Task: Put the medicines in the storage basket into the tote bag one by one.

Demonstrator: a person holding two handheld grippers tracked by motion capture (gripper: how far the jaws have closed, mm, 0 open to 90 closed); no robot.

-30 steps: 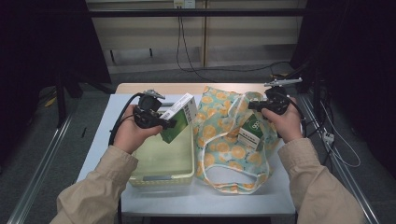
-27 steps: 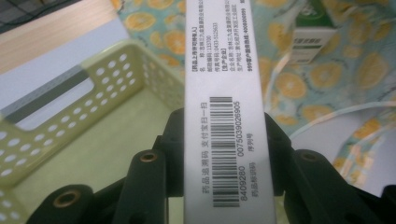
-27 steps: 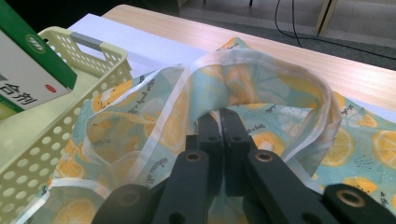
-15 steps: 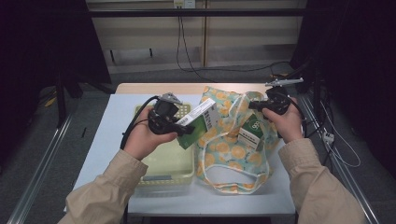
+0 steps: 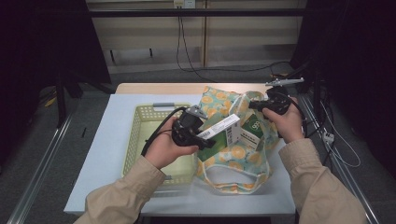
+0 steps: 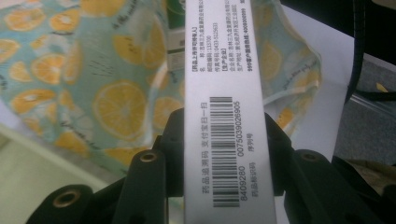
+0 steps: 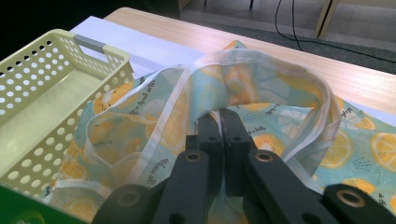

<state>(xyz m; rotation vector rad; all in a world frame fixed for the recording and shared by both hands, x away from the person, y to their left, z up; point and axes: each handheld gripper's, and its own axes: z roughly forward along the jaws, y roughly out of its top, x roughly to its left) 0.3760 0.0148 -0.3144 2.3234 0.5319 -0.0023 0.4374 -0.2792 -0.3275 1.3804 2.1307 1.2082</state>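
Note:
A long white box (image 5: 223,129) with a barcode (image 6: 219,93) is clamped between the jaws of my left gripper (image 5: 205,138) (image 6: 219,135). It hangs over the left edge of an orange-print cloth bag (image 5: 233,158) (image 6: 107,70), pointing into its mouth. A green and white box (image 5: 254,130) (image 6: 175,32) lies inside the bag. My right gripper (image 5: 254,105) (image 7: 220,119) is shut on the bag's white-trimmed rim (image 7: 261,84) and holds it lifted at the far right side.
A pale yellow perforated basket (image 5: 135,135) (image 7: 42,93) stands left of the bag on the white table cover (image 5: 107,154). Bare wood (image 5: 159,87) runs along the table's far edge. Cables cross the floor beyond it. Dark frames flank both sides.
My left gripper has carried the white box rightward, from above the basket to the bag's mouth. The right gripper has kept still on the bag's rim.

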